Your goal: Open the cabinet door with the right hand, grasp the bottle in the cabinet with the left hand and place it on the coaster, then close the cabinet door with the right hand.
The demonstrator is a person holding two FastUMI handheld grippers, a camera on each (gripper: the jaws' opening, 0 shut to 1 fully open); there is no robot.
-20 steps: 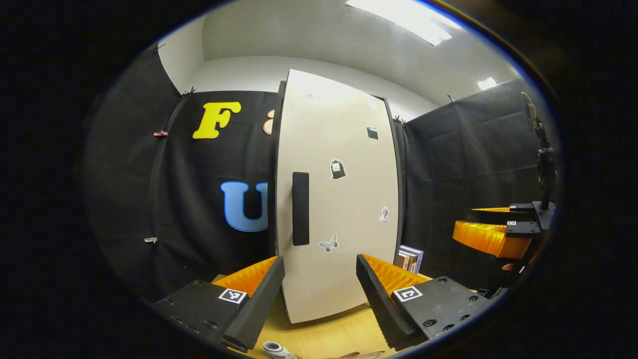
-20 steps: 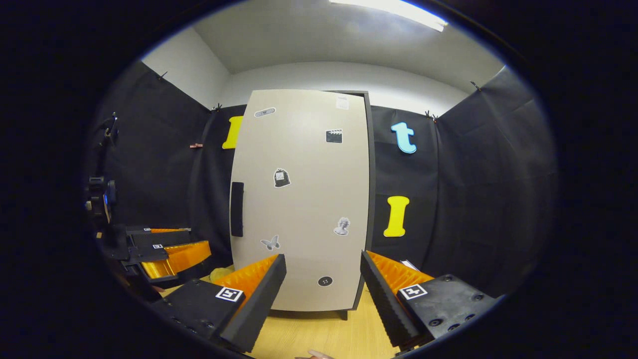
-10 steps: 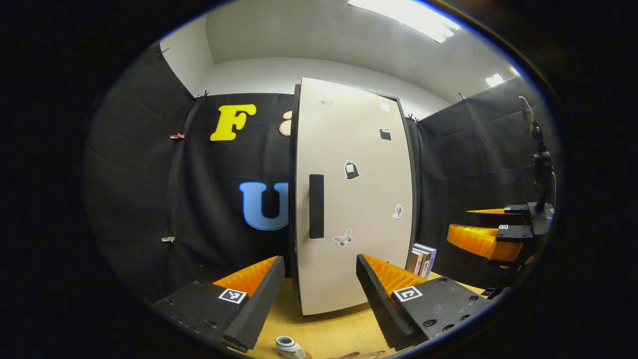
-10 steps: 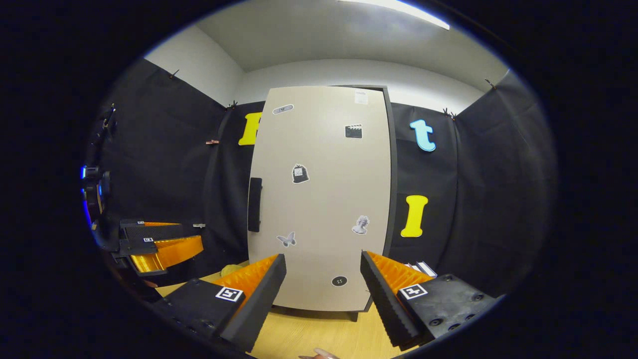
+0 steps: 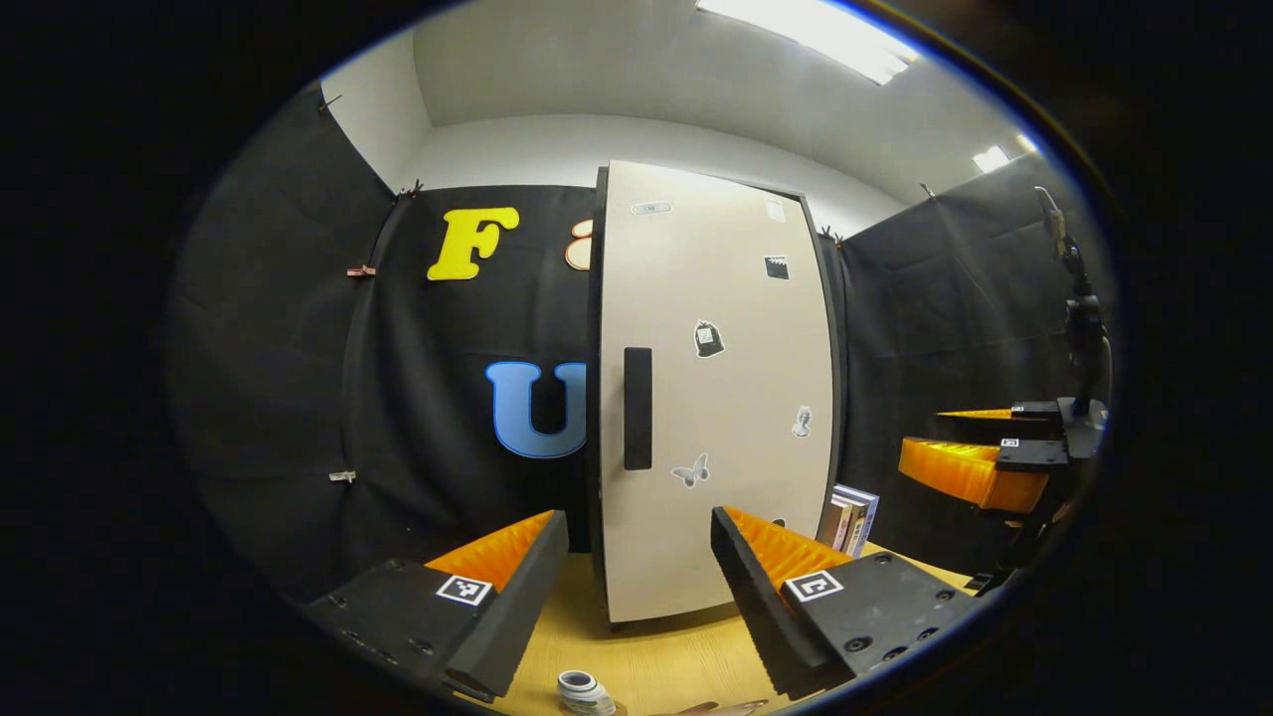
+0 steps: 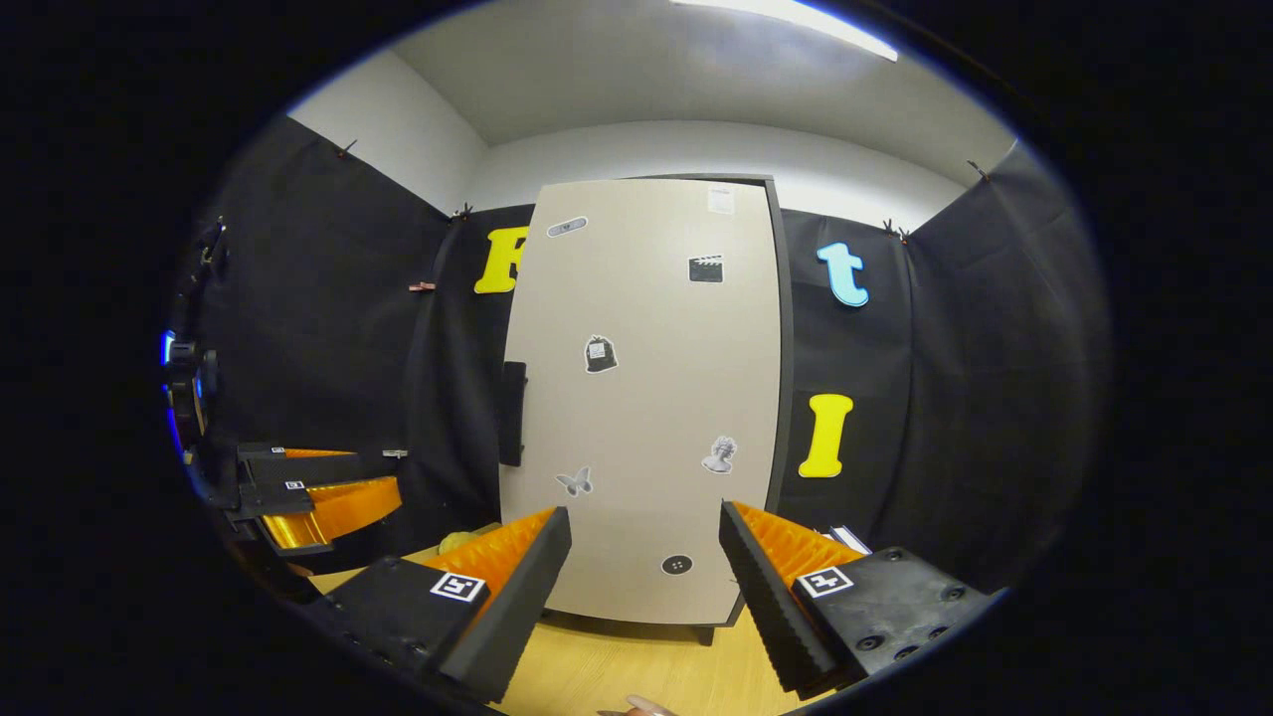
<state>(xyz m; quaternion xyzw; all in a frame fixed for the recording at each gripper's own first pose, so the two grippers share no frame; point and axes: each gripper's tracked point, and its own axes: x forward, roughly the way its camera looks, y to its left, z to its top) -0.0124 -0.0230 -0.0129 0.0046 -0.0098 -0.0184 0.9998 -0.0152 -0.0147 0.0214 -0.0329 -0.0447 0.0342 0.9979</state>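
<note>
- Ahead of the left tongs point(image 5: 636, 587), in the left gripper view, stands the cabinet point(image 5: 597, 398) with its pale cabinet door point(image 5: 726, 398) closed; a dark vertical handle point(image 5: 637, 408) sits near the door's left edge.
- Left tongs: fingers spread wide apart, nothing held between them.
- Small stickers point(image 5: 707, 339) are scattered over the door face.
- At the bottom edge, on the wooden table point(image 5: 666, 666), the top of a bottle point(image 5: 580, 691) with a ringed neck is visible, between and below the fingers. Whether a coaster lies under it cannot be told.
- Books point(image 5: 847, 515) stand upright just right of the cabinet base.
- Far right, the right tongs point(image 5: 980, 452) are visible, spread, well apart from the cabinet.
- Facing the door squarely, the right gripper view shows the right tongs point(image 6: 644, 587) spread wide, gripping nothing and not touching the door.
- The handle point(image 6: 513, 413) lies at the door's point(image 6: 646, 398) left edge, with stickers point(image 6: 600, 354) across the panel.
- At left, the left tongs point(image 6: 318, 487) appear, fingers apart.
- A yellowish object point(image 6: 459, 539) sits on the table point(image 6: 597, 676) near the cabinet base; its nature cannot be told.
</note>
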